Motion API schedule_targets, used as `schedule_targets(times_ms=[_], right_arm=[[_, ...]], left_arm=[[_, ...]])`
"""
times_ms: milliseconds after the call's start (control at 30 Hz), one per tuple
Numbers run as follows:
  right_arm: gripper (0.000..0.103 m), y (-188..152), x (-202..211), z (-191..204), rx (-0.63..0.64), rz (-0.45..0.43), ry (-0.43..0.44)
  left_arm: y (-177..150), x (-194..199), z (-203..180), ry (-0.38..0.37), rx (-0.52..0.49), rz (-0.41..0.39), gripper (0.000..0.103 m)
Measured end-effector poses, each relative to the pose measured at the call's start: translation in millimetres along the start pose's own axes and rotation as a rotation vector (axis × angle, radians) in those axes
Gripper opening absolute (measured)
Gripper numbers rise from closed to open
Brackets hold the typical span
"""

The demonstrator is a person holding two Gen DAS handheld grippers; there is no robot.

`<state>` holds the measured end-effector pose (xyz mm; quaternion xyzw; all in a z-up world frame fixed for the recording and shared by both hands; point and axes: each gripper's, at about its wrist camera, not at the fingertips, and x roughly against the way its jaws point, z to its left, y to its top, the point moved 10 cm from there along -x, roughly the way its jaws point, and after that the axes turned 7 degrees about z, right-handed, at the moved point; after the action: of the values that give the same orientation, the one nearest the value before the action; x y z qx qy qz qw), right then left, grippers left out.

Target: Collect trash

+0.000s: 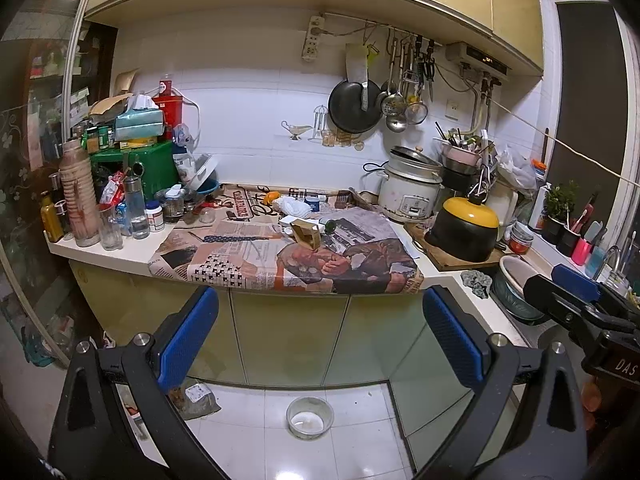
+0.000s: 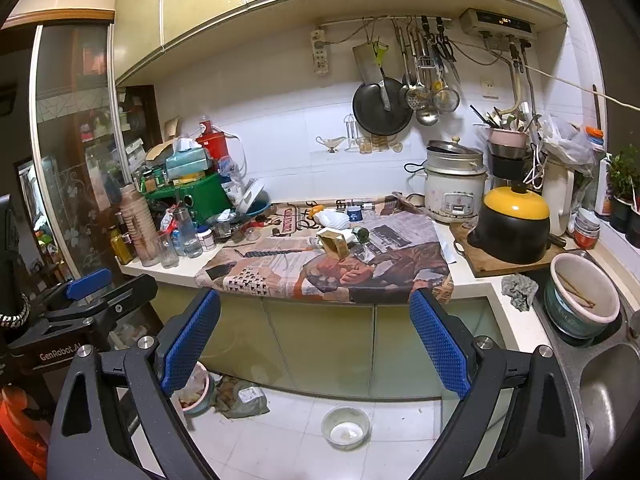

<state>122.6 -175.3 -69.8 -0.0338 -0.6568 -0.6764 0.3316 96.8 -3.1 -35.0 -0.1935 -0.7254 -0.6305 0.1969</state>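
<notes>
Nothing was yet collected: the left gripper (image 1: 320, 336) and right gripper (image 2: 316, 340) were held spread and empty, while the small carton (image 1: 307, 233), white wrapper (image 1: 295, 205) and orange scrap (image 1: 273, 197) were left untouched on the newspaper-covered counter (image 1: 248, 248).

Dim, yellowish indoor light; glare on the floor tiles (image 1: 352, 452) below the desk (image 1: 448, 276); strong fisheye bending, black corners, sharp focus.
</notes>
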Motion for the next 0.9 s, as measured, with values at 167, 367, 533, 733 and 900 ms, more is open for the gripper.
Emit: schedule_targets(times_ms=[167, 367, 533, 733, 900], right_arm=[[0.094, 1.0, -0.8, 2.4, 0.002, 0.001, -0.001], [0.094, 0.9, -0.7, 1.8, -0.003, 0.000, 0.002], [0.094, 1.7, -2.2, 0.6, -0.007, 0.003, 0.001], [0.094, 2.0, -1.7, -2.0, -0.009, 0.000, 0.000], [0.094, 2.2, -1.3, -1.6, -0.012, -0.003, 0.001]], left_arm=[[-4.3, -1.1, -0.4, 0.001, 0.002, -0.001, 0.103], [-4.1, -2.9, -2.3, 0.002, -0.001, 0.001, 0.103], [-4.7, -3.6, -2.4, 0.002, -0.006, 0.004, 0.103], [-5.5, -4.0, -3.5, 0.001, -0.006, 0.003, 0.103], [-5.2, -5.9, -2.6, -0.001, -0.006, 0.003, 0.103]])
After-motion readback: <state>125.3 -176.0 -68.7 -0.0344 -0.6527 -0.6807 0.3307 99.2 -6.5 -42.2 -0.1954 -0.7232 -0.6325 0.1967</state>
